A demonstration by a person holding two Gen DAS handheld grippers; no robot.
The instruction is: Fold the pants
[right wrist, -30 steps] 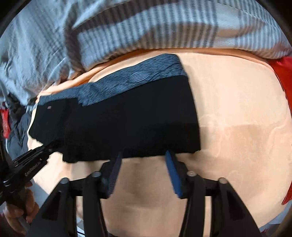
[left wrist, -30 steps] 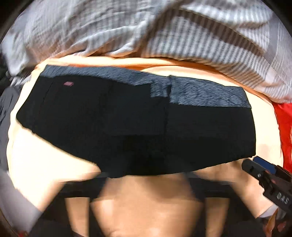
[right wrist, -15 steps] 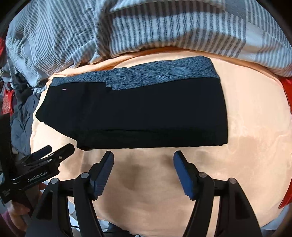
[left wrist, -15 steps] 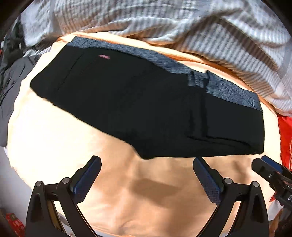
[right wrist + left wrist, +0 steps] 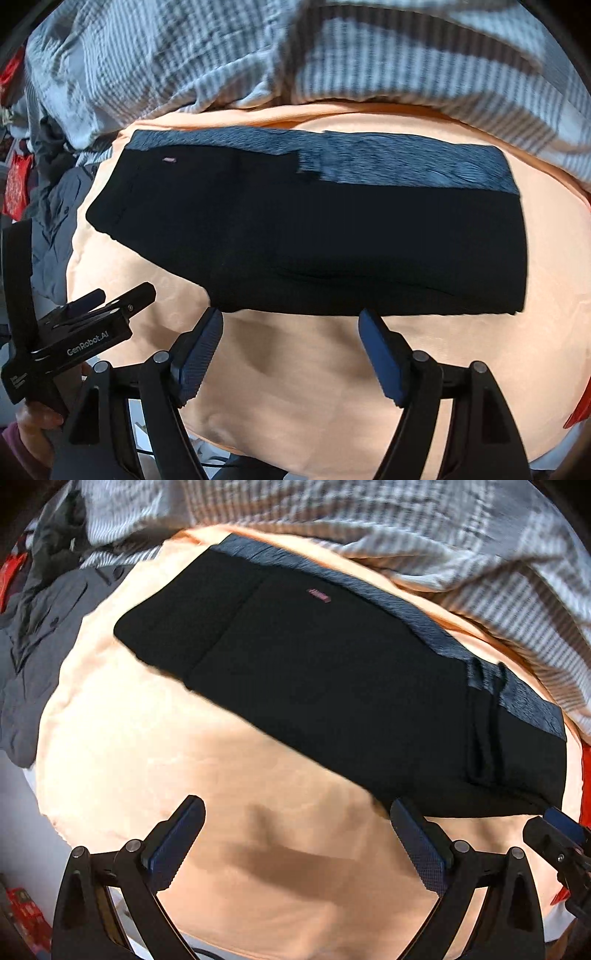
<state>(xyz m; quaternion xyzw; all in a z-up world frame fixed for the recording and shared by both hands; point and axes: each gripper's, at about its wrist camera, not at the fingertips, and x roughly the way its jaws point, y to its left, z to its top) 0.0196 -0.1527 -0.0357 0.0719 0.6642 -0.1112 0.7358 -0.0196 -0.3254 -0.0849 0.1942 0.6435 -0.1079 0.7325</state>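
Grey crumpled garment (image 5: 55, 236) heaped at the left edge, beside a red item (image 5: 16, 184). Left gripper (image 5: 295, 843): fingers wide apart, nothing between them. Folded black pants with a blue-grey patterned waistband (image 5: 314, 243) lying flat, centre, on a peach bed sheet (image 5: 295, 387). Right gripper (image 5: 290, 356): fingers opening, empty, tips just short of the pants' near edge. Striped grey-white blanket (image 5: 332, 55) bunched behind.

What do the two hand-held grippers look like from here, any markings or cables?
Both are black, angular frames with silver pivot pins and blue ribbed pads. The left hand-held gripper shows in the right wrist view with white "GenRobot.AI" lettering on its side. The right hand-held gripper looks the same. A thin dark cable runs below it. A dark maroon sleeve cuff shows at the wrist.
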